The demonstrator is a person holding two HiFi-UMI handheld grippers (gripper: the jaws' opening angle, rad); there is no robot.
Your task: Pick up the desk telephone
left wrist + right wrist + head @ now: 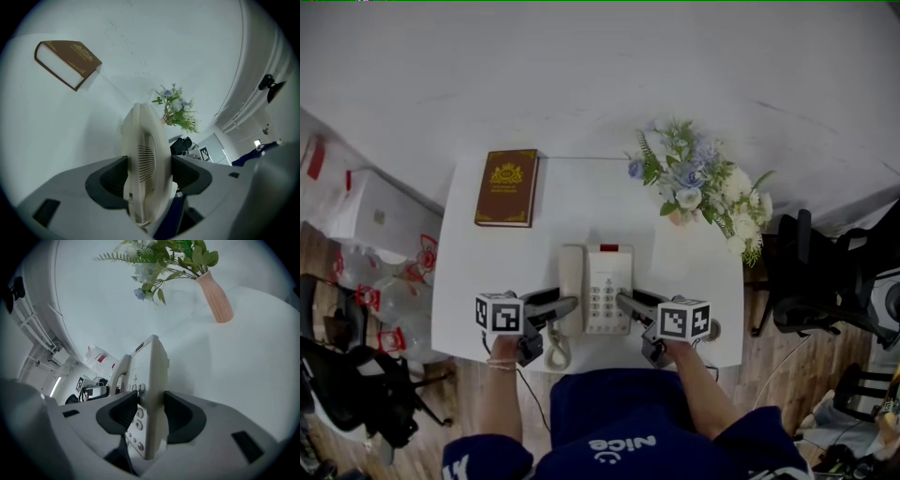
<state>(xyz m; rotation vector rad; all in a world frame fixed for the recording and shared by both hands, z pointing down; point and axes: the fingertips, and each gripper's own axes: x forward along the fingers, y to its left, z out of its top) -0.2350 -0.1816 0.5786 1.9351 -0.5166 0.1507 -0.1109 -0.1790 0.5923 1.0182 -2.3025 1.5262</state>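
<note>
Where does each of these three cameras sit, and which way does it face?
Head view: on the person's head, looking down at table; both forearms show.
Left gripper view: on left gripper, looking along its jaws gripping telephone.
Right gripper view: on right gripper, likewise.
Shared: telephone and flowers appear in all.

desk telephone (607, 286) between left claw (570, 304) and right claw (623, 299) | book (507, 187) back-left | flowers (698, 187) back-right

The desk telephone (598, 286) at lower centre looks like smooth cream plastic with a slight sheen. The book (507, 187), upper left, has a matt brown cover with gilt print. The table (581, 206) is matt white; the vase (215, 298), ribbed pink.
</note>
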